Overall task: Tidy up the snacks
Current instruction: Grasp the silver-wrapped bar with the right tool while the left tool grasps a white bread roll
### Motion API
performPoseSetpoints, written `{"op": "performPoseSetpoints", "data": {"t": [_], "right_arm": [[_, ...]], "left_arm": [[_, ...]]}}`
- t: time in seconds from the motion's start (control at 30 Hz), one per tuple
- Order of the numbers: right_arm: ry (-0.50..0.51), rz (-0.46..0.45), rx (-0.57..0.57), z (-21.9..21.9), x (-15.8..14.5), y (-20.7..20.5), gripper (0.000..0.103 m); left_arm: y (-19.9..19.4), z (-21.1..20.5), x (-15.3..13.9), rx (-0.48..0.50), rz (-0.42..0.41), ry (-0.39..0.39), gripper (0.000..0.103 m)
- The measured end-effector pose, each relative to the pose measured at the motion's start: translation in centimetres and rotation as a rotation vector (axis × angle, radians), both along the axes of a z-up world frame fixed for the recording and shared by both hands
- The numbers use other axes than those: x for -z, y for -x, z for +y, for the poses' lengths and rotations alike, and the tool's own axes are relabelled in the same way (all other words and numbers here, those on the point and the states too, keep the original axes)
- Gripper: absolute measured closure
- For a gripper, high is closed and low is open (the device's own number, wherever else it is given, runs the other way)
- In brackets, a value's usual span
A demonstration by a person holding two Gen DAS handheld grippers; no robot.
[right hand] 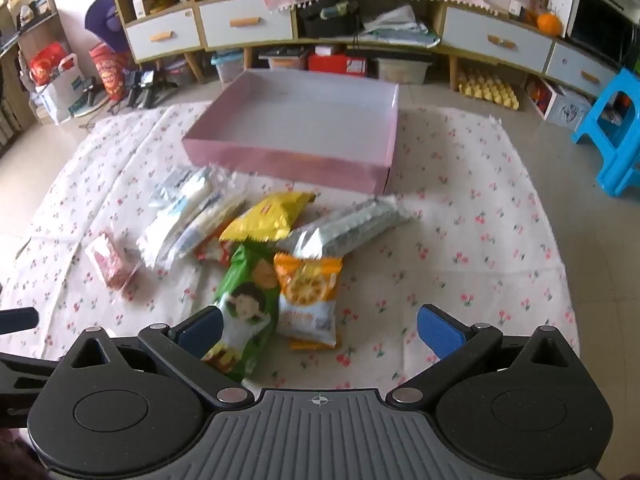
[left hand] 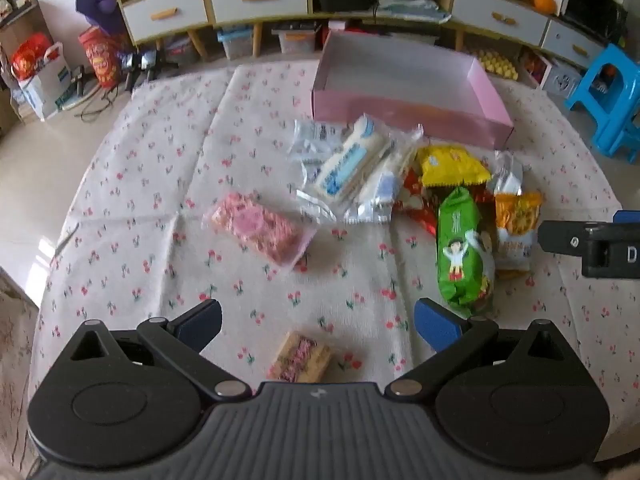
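A pile of snack packets lies on the cherry-print cloth (left hand: 160, 184) in front of an empty pink box (left hand: 404, 120), which also shows in the right wrist view (right hand: 288, 160). The pile holds white-blue packets (left hand: 348, 164), a yellow packet (left hand: 452, 164), a green packet (left hand: 464, 252) and an orange packet (left hand: 516, 224). A pink snack bar (left hand: 260, 232) lies apart to the left. A small biscuit packet (left hand: 300, 356) lies between my left gripper's fingers. My left gripper (left hand: 318, 326) is open and empty. My right gripper (right hand: 320, 330) is open and empty, over the green packet (right hand: 244, 312) and orange packet (right hand: 308, 296).
A silver packet (right hand: 344, 232) lies right of the pile. A long cabinet with drawers (right hand: 248, 24) stands behind the cloth. A blue plastic stool (right hand: 616, 128) stands at the right. Bags (right hand: 56, 80) and cables lie on the floor at the left.
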State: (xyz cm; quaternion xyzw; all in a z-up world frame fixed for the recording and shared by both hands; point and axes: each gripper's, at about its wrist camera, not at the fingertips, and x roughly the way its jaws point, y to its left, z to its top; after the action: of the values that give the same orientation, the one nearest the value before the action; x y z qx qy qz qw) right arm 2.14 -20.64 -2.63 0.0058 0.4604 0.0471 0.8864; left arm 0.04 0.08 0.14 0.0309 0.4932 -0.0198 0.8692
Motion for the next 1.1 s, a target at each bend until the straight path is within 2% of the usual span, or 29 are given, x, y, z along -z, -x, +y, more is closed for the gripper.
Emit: {"op": "performPoseSetpoints", "data": {"t": [0.27, 0.3, 0.43, 0.47, 0.53, 0.67, 0.83, 0.93, 1.0, 1.1], "right_arm": [[0.014, -0.073, -0.008, -1.4, -0.5, -1.7, 0.0], [0.016, -0.083, -0.014, -1.5, -0.5, -1.8, 0.0], [-0.039, -0.064, -0.012, -2.2, -0.2, -3.1, 0.0], [-0.062, -0.054, -0.009, -2.5, 0.0, -3.5, 0.0], [-0.098, -0.033, 0.005, -3.1, 0.4, -4.3, 0.0], [-0.124, -0.011, 0.047, -3.8, 1.1, -5.6, 0.0], [-0.234, 0.036, 0.134, -5.1, 2.3, -7.5, 0.0], [-0.301, 0.063, 0.198, -5.9, 3.0, -8.5, 0.0], [-0.339, 0.082, 0.234, -6.2, 3.5, -8.9, 0.001], [-0.392, 0.107, 0.281, -6.3, 4.0, -9.2, 0.001]], "left_arm": [[-1.6, 1.2, -1.0, 0.055, -0.031, 0.015, 0.001], [-1.7, 0.9, -1.0, 0.061, -0.095, -0.002, 0.001], [-3.3, 1.3, -1.1, 0.07, -0.087, -0.006, 0.003], [-3.9, 1.7, -0.8, 0.07, -0.046, -0.005, 0.004], [-4.7, 2.1, -0.8, 0.068, -0.041, 0.018, 0.006], [-7.1, 3.0, -0.2, 0.064, -0.028, 0.041, 0.016], [-9.4, 4.2, 1.3, 0.091, -0.024, 0.15, 0.045], [-10.4, 3.9, 2.1, 0.167, -0.038, 0.157, 0.049], [-10.6, 3.3, 2.5, 0.223, -0.037, 0.198, 0.051], [-10.9, 2.6, 3.2, 0.261, -0.028, 0.149, 0.051]]}}
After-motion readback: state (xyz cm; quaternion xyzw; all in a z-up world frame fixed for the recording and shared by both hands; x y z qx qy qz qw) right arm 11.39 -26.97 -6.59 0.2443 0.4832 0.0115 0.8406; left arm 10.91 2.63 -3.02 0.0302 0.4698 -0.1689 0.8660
